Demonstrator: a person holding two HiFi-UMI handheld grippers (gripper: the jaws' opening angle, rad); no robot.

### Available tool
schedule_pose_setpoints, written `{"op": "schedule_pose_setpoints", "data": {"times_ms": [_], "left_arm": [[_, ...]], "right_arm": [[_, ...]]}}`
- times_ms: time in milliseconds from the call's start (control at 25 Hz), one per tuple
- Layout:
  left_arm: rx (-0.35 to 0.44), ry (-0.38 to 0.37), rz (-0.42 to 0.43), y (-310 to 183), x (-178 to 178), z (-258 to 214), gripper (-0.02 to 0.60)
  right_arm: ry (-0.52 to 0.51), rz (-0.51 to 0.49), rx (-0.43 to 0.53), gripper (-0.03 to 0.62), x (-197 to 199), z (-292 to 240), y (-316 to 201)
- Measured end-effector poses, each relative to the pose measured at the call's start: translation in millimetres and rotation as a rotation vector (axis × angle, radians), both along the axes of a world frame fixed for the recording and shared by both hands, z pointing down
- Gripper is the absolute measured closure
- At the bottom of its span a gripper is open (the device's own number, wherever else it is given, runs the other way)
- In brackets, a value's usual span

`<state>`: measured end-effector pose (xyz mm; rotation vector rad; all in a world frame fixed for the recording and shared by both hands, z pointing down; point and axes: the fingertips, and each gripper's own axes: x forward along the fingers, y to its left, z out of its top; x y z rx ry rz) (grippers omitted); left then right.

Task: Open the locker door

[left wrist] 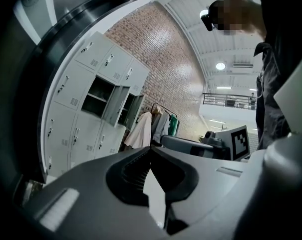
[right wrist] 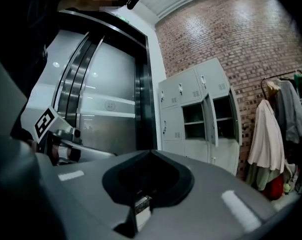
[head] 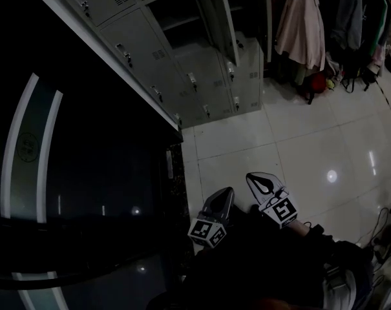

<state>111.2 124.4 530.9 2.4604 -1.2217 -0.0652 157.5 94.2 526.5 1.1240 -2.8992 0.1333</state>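
- Left gripper [left wrist: 150, 149]: grey two-jaw tool. In the left gripper view its jaws are pressed together at the tips, with nothing between them.
- Right gripper [right wrist: 151, 152]: a matching grey tool. Its jaws are likewise closed tip to tip and empty.
- Head view: both tools are held low, just beside one another. The left gripper [head: 228, 192] and right gripper [head: 251, 175] have their closed tips angled toward the pale glossy tiled floor [head: 305, 141].
- Grey metal locker bank [right wrist: 195, 114]: stands well apart from both pairs of jaws. It lies beyond and to the right of the right jaw tips, and beyond and to the left of the left jaw tips [left wrist: 86, 109].
- Open grey locker door [right wrist: 208, 121]: swung outward on an upper compartment, far ahead of the jaws and touched by neither tool. A second door beside it also appears open, though the dim head view [head: 218, 18] leaves this uncertain.
- Rack of hanging garments [right wrist: 268, 139]: includes a pale pink coat and stands to the right of the lockers, past the right jaw tips.
- Red brick wall [right wrist: 250, 34]: rises behind the lockers and rack.
- Dark glossy sliding door panel [right wrist: 111, 114]: lies beyond and left of the right jaw tips, next to the lockers.
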Motion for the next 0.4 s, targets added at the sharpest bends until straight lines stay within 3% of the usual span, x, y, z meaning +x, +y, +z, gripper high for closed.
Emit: {"op": "schedule_pose_setpoints", "data": {"times_ms": [400], "left_arm": [[0.055, -0.028, 0.069, -3, 44, -14, 0.571]], "right_arm": [[-0.033, 0.058, 0.017, 0.594, 38, -6, 9]]}}
